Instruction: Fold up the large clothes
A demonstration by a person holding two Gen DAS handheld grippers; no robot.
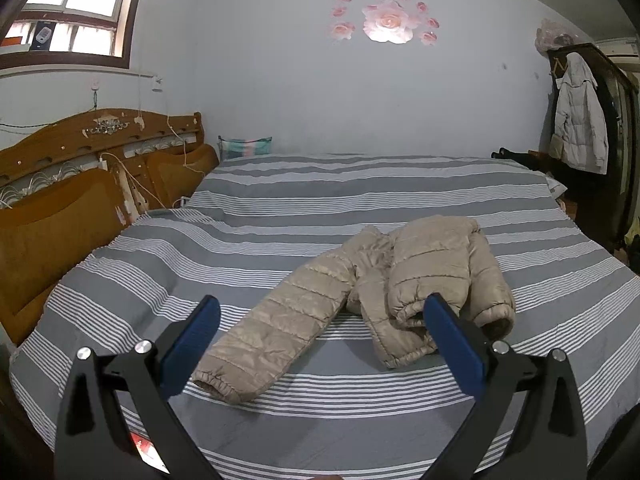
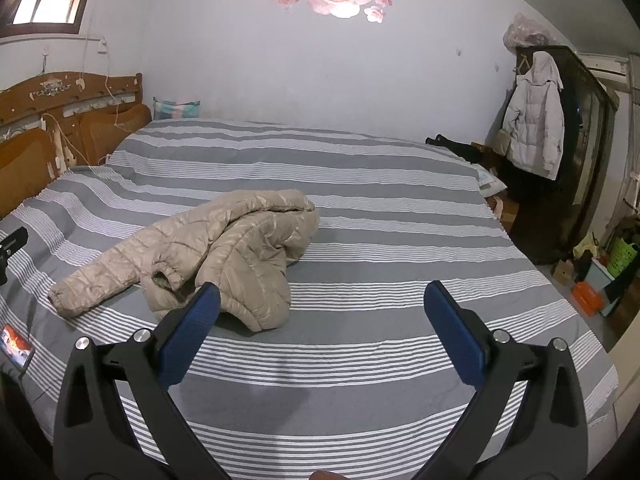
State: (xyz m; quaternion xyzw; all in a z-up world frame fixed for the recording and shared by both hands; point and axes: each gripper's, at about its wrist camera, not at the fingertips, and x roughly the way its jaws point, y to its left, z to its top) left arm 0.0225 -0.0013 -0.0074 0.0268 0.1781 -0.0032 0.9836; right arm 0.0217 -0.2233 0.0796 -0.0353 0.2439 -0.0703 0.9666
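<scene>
Jacket: your beige quilted puffer jacket lies crumpled on the bed, near the edge closest to you, not yet folded. It also shows in the right wrist view, left of centre.
Sleeve: one sleeve stretches flat toward you and to the left, its elastic cuff nearest the bed's front edge. The other sleeve is bunched over the body, with its cuff on the right side of the heap.
Left hand-held gripper: your left hand-held gripper is released, blue pads spread wide, hovering above the bed in front of the jacket. It holds nothing. In its view the stretched sleeve lies between the fingers, and the right pad overlaps the jacket's hem; you cannot tell whether it touches.
Right hand-held gripper: your right hand-held gripper is also released and holds nothing. Bare striped sheet lies between its fingers, and the jacket sits just beyond the left pad.
Bed: grey sheet with white stripes, wooden headboard on the left.
Phone: a phone with a lit screen lies on the bed's left edge in the right wrist view.
Room: rose stickers on the wall, a pale coat hanging on a dark wardrobe at the right.
</scene>
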